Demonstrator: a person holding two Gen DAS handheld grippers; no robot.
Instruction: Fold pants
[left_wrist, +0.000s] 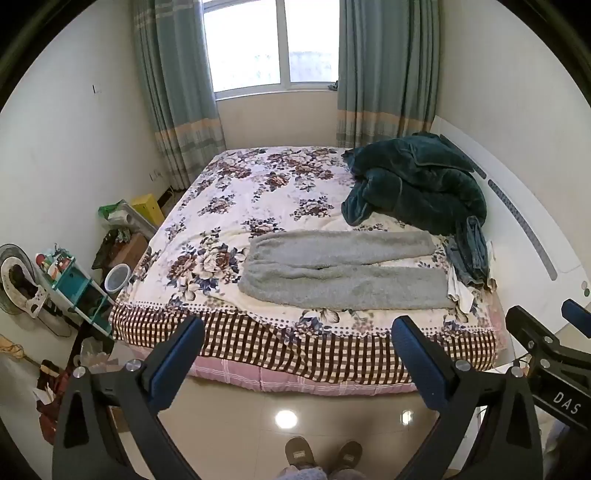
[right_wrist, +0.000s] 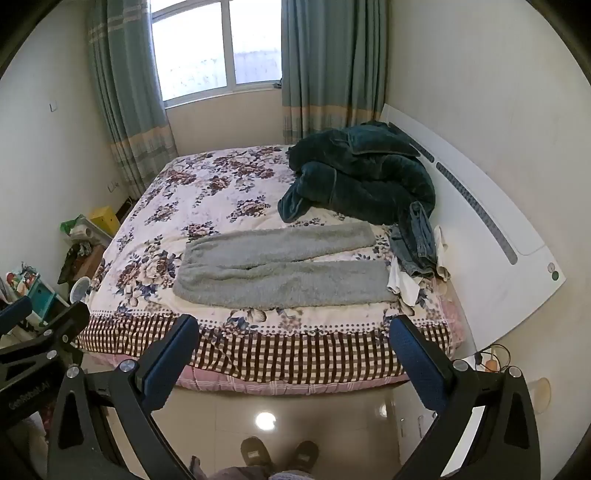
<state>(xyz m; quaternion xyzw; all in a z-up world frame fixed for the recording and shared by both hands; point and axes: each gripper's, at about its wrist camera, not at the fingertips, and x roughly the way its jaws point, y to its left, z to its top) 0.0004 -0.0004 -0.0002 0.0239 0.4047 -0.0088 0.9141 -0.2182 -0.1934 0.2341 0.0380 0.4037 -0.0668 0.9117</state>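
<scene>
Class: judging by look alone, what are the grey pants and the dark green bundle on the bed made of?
Grey pants: probably fleece or plush knit, matte, with a fuzzy, nubbly pile. Dark green bundle: likely velvety plush, its soft sheen catching light along the folds.

White letters "DAS" stand on the black body of the right gripper (left_wrist: 546, 325), while the print on the left gripper (right_wrist: 44, 314) is too blurred to read.
</scene>
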